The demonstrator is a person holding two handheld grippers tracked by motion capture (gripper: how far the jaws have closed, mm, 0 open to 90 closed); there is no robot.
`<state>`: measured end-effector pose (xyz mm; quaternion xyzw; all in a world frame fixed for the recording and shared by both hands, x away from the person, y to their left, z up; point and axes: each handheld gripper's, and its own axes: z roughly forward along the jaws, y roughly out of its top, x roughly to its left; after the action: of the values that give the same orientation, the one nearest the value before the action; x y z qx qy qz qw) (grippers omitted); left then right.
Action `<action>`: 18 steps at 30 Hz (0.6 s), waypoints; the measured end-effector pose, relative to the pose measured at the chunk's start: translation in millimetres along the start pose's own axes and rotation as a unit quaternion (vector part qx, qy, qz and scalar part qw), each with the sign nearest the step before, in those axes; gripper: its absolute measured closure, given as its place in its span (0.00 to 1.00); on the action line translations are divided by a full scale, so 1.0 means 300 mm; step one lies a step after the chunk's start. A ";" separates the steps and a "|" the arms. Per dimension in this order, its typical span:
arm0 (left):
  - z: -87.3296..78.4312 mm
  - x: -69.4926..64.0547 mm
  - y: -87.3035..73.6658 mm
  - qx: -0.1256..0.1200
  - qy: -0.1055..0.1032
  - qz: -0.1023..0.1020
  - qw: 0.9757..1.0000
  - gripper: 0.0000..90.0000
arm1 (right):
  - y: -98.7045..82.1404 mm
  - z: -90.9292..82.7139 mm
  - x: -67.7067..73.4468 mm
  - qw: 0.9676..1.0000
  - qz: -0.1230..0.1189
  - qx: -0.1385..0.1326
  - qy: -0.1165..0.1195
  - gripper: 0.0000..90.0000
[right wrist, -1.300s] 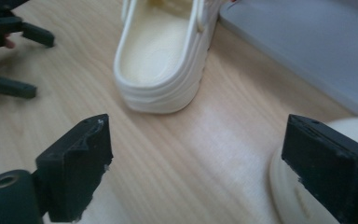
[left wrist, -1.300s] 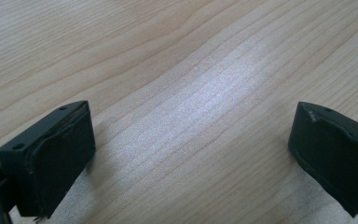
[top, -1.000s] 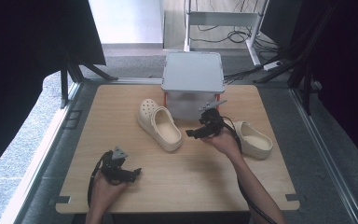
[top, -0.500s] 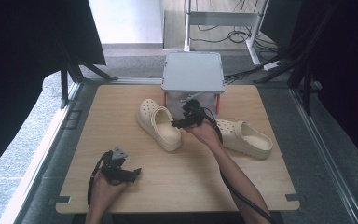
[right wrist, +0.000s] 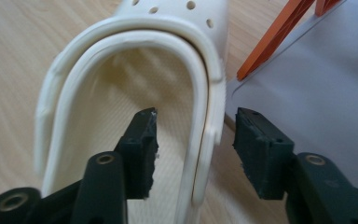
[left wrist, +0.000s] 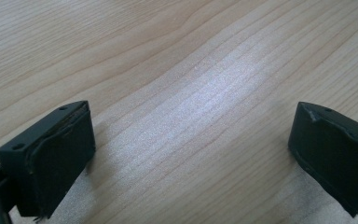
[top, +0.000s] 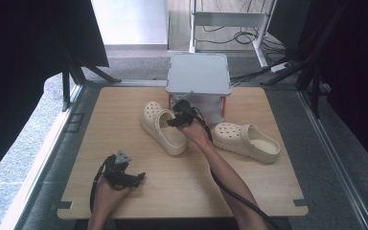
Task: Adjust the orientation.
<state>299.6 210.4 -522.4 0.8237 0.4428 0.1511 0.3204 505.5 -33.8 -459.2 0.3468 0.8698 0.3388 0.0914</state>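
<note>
Two cream clogs lie on the wooden table [top: 124, 120]. The left clog [top: 163, 127] lies in the middle, the right clog [top: 246, 142] farther right. My right gripper [top: 171, 120] is at the left clog, open, with its jaws straddling the clog's side wall [right wrist: 205, 116], one jaw inside the shoe and one outside. Both jaws stand a little apart from the wall. My left gripper [top: 135, 178] rests low near the table's front left, open, with bare wood [left wrist: 191, 112] between its jaws.
A grey box [top: 199, 76] on orange legs [right wrist: 275, 35] stands at the table's back middle, close behind the left clog. A metal frame borders the table. Cables trail from both grippers.
My right gripper has moved left, away from the right clog and over to the left clog, and now straddles its side wall. The left gripper has stayed in place.
</note>
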 end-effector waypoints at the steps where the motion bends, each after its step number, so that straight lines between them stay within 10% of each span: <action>1: 0.000 0.000 0.000 0.000 0.000 0.000 1.000 0.00 | 0.000 0.000 0.000 1.000 0.000 0.000 0.000 0.60; 6: 0.000 0.000 0.000 0.000 0.000 0.000 1.000 0.00 | 0.010 0.024 0.010 1.000 0.007 0.012 -0.022 0.83; 18: 0.000 0.000 0.000 0.000 -0.001 0.000 1.000 0.00 | 0.019 -0.048 0.042 0.999 0.031 0.014 -0.003 0.86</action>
<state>299.5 210.4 -522.5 0.8234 0.4429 0.1508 0.3211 493.6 -29.9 -443.6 0.3757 0.8632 0.3280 0.0787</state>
